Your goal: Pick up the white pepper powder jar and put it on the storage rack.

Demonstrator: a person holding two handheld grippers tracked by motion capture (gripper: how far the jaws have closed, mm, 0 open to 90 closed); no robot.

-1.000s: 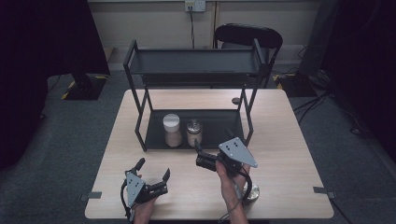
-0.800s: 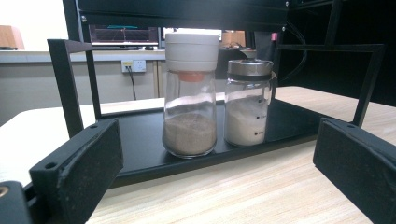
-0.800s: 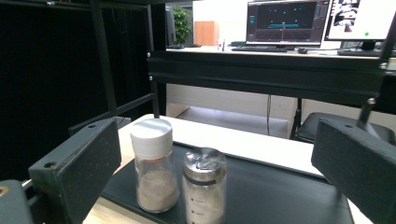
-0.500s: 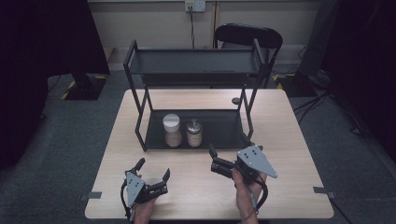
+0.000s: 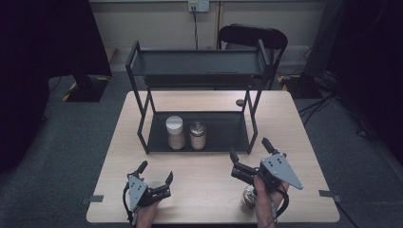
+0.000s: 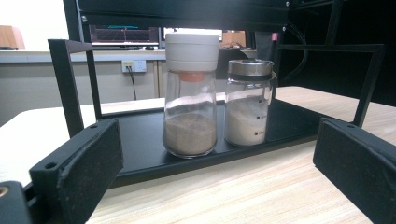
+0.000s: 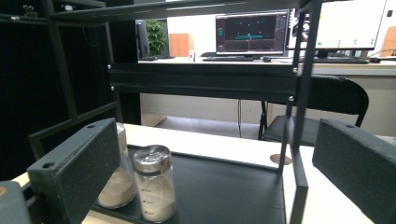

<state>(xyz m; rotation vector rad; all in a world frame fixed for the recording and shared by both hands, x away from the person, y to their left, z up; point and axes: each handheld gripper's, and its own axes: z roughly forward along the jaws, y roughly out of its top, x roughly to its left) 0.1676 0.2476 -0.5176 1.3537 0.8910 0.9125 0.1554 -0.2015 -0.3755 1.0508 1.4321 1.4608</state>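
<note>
A: Tongs, both pairs, low over the near edge of the counter [image 5: 209, 102]. Left tongs [image 5: 155, 172]: jaws spread wide, nothing between them. Right tongs [image 5: 248, 151]: also spread wide, also holding nothing, raised a little above the wood.

B: Contents ahead of them?

A: Two jars on the bottom tray of the black rack [image 5: 199, 71], straight ahead of the gap between the two pairs of tongs. White-capped jar [image 5: 175, 132] with brownish powder, upright. Steel-capped jar [image 5: 197, 135] with pale powder, upright, just beside it, toward the right tongs' side.

B: Touching?

A: Cannot tell from above; in the left gripper view the white-capped jar [image 6: 191, 93] and the steel-capped jar [image 6: 248, 101] stand with a slim gap between them, framed between the open jaws.

B: Anything near the right tongs?

A: A third jar [image 5: 248, 195] on the counter, under the hand behind those tongs, partly hidden. Upper shelf of the rack carries nothing.
</note>
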